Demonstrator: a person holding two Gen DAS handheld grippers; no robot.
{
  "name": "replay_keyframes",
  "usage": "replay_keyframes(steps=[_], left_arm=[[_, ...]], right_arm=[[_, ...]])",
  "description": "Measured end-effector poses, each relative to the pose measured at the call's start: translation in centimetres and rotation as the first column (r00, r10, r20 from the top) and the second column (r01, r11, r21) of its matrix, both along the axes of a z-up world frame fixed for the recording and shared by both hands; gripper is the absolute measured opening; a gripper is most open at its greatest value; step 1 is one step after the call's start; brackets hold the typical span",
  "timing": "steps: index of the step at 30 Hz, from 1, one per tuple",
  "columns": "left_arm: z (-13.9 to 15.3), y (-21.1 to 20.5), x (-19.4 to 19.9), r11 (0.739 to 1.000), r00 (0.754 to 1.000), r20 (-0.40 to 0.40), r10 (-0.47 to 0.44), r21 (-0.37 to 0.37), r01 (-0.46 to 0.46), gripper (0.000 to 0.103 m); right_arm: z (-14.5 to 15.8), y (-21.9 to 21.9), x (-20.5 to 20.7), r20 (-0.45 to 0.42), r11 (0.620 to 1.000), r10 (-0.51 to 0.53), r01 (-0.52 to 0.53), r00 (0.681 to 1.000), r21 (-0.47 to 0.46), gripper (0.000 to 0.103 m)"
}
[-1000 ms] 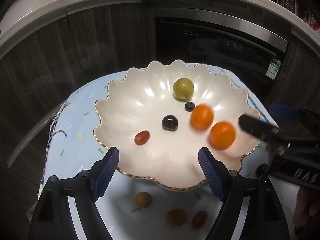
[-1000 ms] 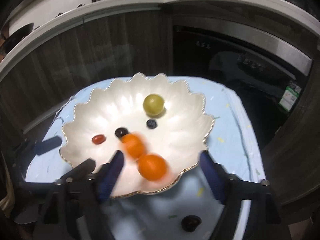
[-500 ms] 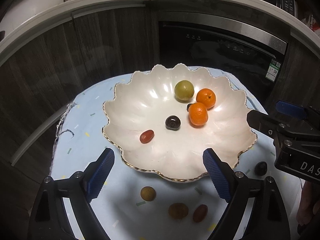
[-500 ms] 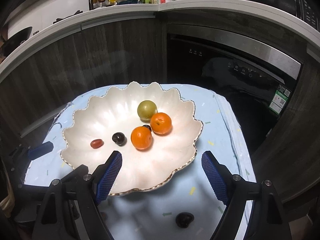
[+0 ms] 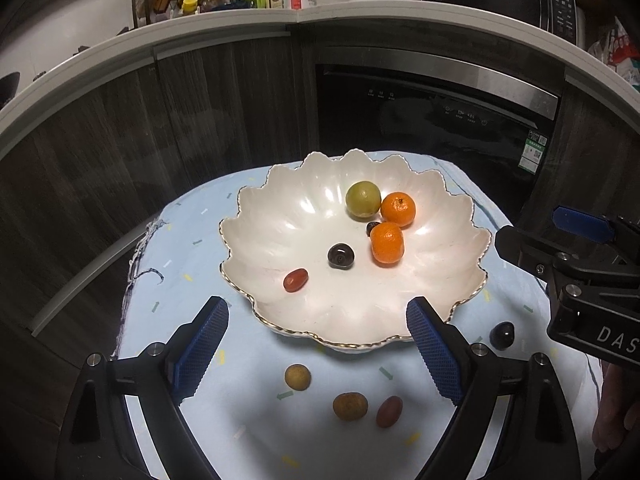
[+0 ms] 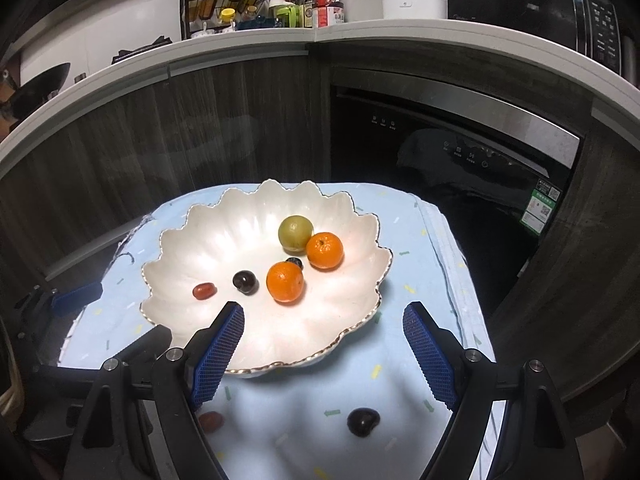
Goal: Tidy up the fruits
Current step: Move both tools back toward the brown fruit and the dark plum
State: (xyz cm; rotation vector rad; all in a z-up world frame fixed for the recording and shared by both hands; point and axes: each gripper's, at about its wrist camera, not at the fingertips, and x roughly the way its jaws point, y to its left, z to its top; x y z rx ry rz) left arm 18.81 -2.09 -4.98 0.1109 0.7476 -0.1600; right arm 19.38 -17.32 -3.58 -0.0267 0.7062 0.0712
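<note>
While blurred before, 2 oranges point(image 5: 391, 226) now settled in bowl point(image 5: 280, 216), claws empty

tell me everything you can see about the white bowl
The white bowl is wide and shallow, shaped like a shell, with fluted sides and a scalloped rim edged in thin gold. It looks like glossy glazed ceramic. It sits upright on a light blue cloth over a small table. Inside lie a green fruit, two oranges touching a small dark berry, a dark cherry and a red oval fruit. Neither gripper touches it.
</note>
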Motion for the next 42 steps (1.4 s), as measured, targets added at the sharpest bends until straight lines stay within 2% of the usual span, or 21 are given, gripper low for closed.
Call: replay_keyframes(steps=[17, 31, 42], left_arm=[[0.9, -0.3, -2.8, 1.000, 0.999, 0.036, -0.009, 0.005, 0.009, 0.091], [-1.3, -1.2, -5.1, 1.000, 0.999, 0.031, -0.011, 0.015, 0.011, 0.091], [-3.3, -1.3, -5.6, 1.000, 1.000, 0.018, 0.008, 0.029, -0.008, 0.091]], right_arm=[[0.6, -0.9, -2.8, 0.021, 1.000, -0.028, 0.028, 0.999, 0.003, 0.083], [-1.0, -1.3, -5.0, 0.020, 1.000, -0.015, 0.016, 1.000, -0.019, 0.083], [-2.7, -1.4, -5.5, 0.016, 0.999, -0.020, 0.020, 1.000, -0.031, 0.083]])
